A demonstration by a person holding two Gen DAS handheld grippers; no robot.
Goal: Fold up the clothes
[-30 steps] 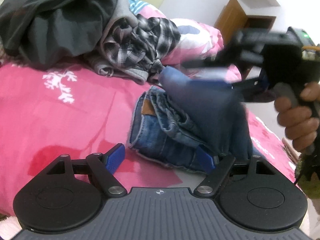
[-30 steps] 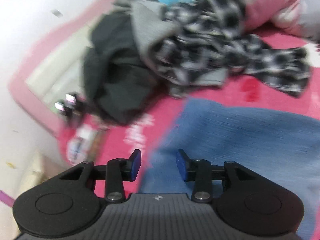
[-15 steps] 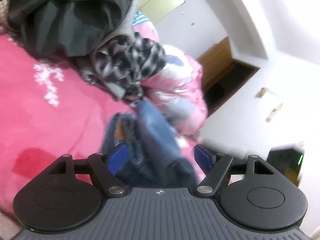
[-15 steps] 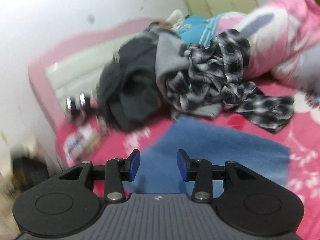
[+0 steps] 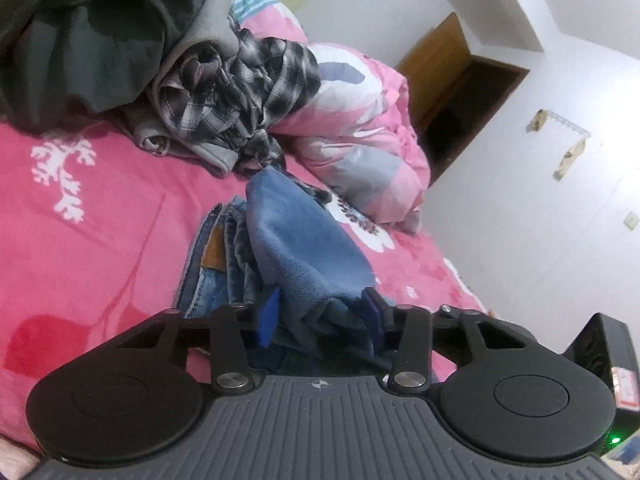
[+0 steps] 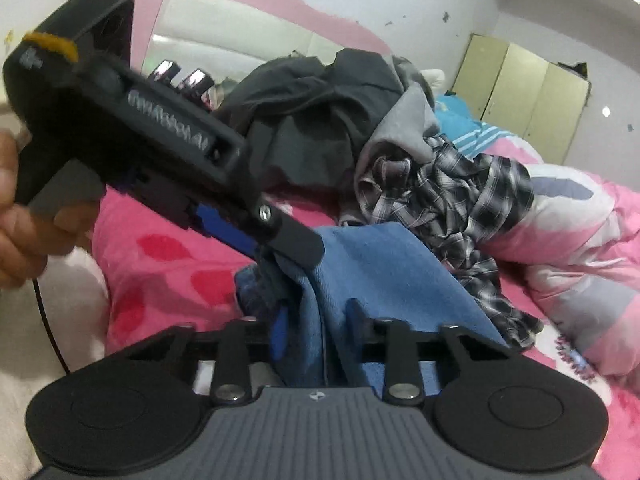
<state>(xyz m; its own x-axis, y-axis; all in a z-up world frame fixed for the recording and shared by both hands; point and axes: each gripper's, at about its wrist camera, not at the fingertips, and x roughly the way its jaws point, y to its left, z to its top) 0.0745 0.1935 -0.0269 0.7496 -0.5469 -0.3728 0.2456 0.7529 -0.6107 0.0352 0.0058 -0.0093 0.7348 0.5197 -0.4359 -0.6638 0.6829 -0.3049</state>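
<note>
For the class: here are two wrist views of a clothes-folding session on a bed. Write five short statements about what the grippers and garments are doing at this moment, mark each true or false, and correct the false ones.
1. The left gripper has blue cloth between its fingers. True.
2. The right gripper is open and clear of any fabric. False: it is shut on the same blue cloth.
3. Folded jeans lie on the pink bedsheet beside the blue cloth. True.
4. The plaid shirt is neatly folded flat. False: it lies crumpled in the pile.
5. The dark grey garment is spread under the grippers. False: it is heaped at the far side of the bed.
</note>
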